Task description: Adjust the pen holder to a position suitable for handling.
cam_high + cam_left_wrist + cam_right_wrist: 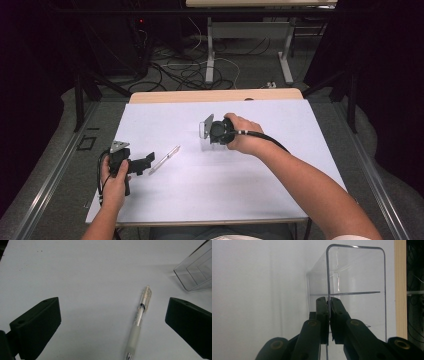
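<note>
In the high view the pen (164,160) lies left of centre, its long axis slanting up-right toward the clear box (206,136) clenched by the right gripper (210,131), just right of the released left gripper (145,163), the nearer of the 2.

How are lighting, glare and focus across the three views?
High view: table sheet bright, surroundings dark, mild softness. Left gripper view: pen sharp, faint shadows. Right gripper view: clear box shows reflections; near fingers slightly soft.
</note>
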{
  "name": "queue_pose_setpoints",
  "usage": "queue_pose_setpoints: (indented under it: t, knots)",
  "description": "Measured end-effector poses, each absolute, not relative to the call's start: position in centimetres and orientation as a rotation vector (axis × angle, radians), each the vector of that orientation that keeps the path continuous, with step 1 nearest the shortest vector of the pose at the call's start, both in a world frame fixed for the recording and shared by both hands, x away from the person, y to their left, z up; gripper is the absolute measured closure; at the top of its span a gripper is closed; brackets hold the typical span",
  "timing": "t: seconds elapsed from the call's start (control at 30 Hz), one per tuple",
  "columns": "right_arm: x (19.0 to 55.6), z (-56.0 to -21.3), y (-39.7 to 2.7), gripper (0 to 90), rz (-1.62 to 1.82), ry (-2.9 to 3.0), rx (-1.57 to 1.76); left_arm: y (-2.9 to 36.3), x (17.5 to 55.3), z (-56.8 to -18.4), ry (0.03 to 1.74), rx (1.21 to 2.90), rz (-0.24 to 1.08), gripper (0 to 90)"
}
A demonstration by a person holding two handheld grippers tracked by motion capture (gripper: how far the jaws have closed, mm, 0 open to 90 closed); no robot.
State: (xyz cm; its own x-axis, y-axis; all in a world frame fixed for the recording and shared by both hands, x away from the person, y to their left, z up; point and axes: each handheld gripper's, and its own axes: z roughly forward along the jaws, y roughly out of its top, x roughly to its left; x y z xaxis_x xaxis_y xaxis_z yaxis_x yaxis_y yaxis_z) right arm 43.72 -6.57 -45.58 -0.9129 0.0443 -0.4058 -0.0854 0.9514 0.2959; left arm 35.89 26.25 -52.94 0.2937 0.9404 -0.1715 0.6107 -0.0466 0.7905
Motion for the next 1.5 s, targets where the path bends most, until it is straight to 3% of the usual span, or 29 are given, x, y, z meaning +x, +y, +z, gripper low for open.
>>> queue_pose_setpoints:
  t: [1.2,1.5]
  knots:
    - [44.1,-45.8,-7.2,83.8,0.521,2.7,0.05,26.0,36.0,-53.2,1.41,1.749,0.515,0.2]
    - [43.8,-45.6,-7.7,69.4,0.573,2.668,0.066,25.9,36.0,-53.2,1.409,1.758,0.512,0.2]
